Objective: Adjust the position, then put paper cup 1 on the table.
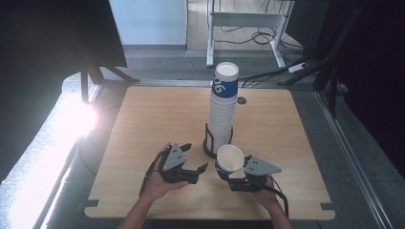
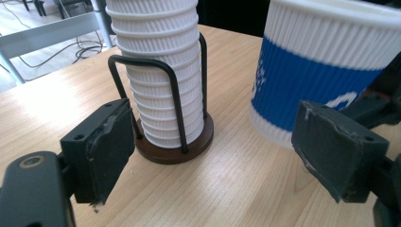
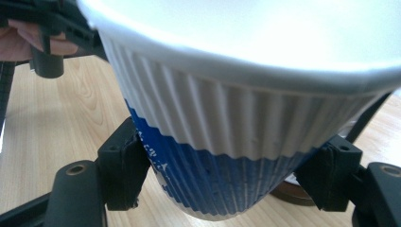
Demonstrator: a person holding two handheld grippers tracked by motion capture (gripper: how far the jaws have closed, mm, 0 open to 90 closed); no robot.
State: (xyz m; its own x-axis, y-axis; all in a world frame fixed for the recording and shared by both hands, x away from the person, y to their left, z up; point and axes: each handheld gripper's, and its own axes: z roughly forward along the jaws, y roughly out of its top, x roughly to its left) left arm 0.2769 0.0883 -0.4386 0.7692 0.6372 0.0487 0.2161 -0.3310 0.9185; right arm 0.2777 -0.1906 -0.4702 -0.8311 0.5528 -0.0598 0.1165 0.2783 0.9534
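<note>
Right gripper (image 1: 228, 177) clamps the cup (image 1: 229, 159); left gripper (image 1: 197, 158) open, empty; I'd keep the cup upright, squeezing lightly.

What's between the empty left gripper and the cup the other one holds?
Nothing: in the high view, bare table separates the left gripper from the cup. The left gripper view shows the same gap.
</note>
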